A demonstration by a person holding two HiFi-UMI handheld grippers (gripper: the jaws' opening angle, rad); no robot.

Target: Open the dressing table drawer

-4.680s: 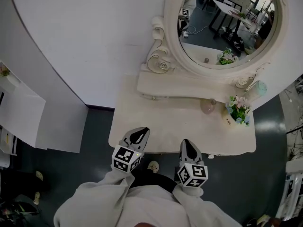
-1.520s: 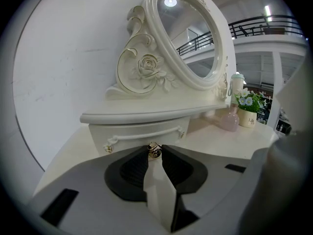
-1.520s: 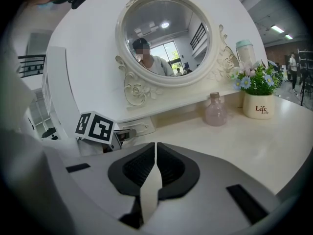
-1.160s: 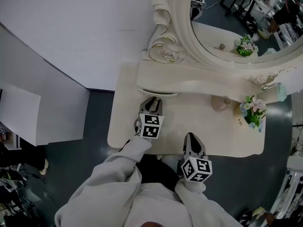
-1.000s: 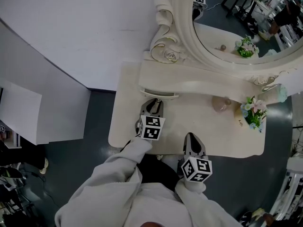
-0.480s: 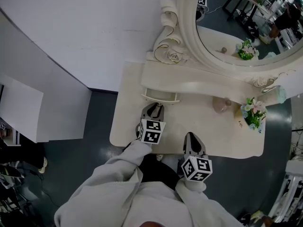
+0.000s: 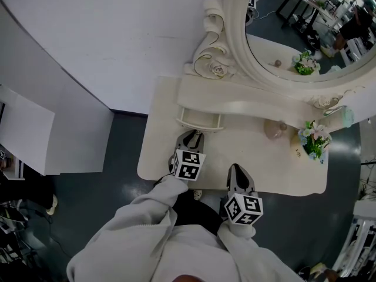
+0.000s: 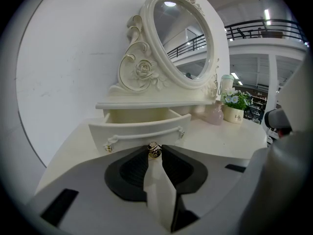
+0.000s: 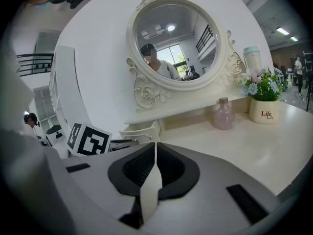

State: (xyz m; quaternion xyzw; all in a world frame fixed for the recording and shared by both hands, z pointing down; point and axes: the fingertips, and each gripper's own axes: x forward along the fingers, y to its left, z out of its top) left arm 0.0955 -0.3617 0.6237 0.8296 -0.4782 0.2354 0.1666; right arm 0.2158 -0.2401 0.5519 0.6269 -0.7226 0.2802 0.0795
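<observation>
The cream dressing table (image 7: 158,157) has a small drawer (image 7: 200,121) under its mirror shelf, and it stands pulled part way out. In the left gripper view the drawer (image 8: 142,132) shows its curved front and hollow inside. My left gripper (image 8: 155,149) is shut on the drawer's little metal knob (image 8: 154,151); from the head view this gripper (image 7: 189,138) sits just in front of the drawer. My right gripper (image 7: 238,181) hovers over the table's front edge, to the right. Its jaws (image 9: 155,144) are shut with nothing between them.
An oval mirror (image 7: 305,34) in a carved frame rises behind the shelf. A pink bottle (image 7: 273,128) and a flower pot (image 7: 312,141) stand at the right of the tabletop. A white wall lies to the left, with dark floor around the table.
The left gripper has drawn back toward me with the knob in it, and the drawer has slid further out from under the shelf. The right gripper has stayed put.
</observation>
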